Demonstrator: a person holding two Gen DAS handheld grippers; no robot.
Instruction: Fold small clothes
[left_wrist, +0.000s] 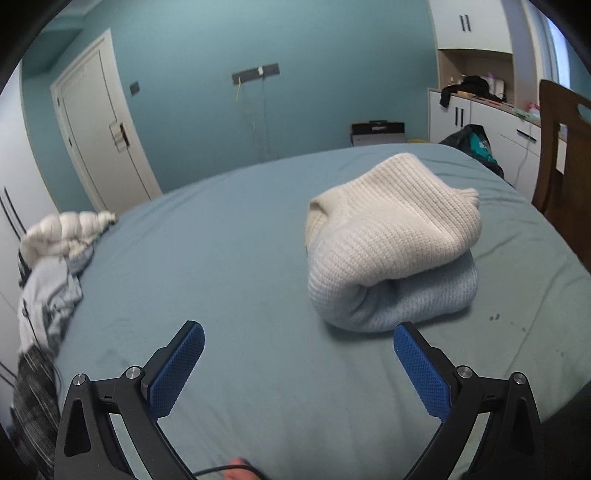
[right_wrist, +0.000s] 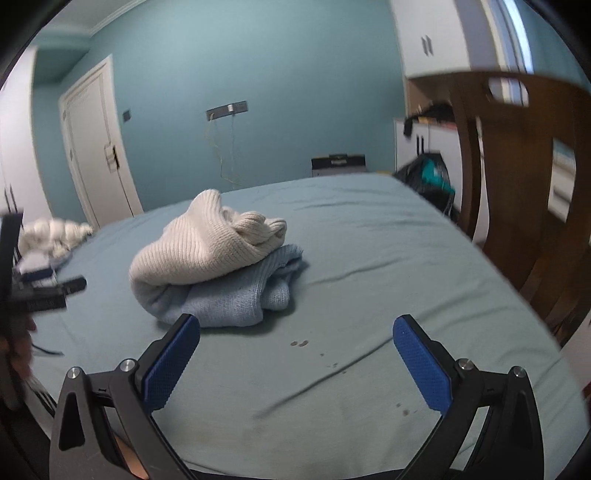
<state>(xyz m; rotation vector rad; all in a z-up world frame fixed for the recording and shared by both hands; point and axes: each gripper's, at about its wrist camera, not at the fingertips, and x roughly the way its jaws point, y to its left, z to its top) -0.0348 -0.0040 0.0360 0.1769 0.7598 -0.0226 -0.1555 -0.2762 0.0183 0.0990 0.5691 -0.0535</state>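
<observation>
A knit sweater (left_wrist: 391, 240), cream on top and pale blue underneath, lies folded into a thick bundle on the teal bed sheet (left_wrist: 221, 258). My left gripper (left_wrist: 299, 363) is open, hovering just short of the bundle, whose near edge sits beside the right fingertip. In the right wrist view the same sweater (right_wrist: 214, 266) rests left of centre, with loose blue folds on its right side. My right gripper (right_wrist: 295, 358) is open and empty over bare sheet, its left fingertip close to the bundle's near edge. The other gripper (right_wrist: 37, 291) shows blurred at the far left.
A heap of unfolded clothes (left_wrist: 59, 251) lies at the bed's left edge. A wooden chair (right_wrist: 517, 192) stands close at the right side of the bed. A white door (left_wrist: 99, 129), cabinets (left_wrist: 476, 110) and a dark bag (left_wrist: 476, 144) stand beyond the bed.
</observation>
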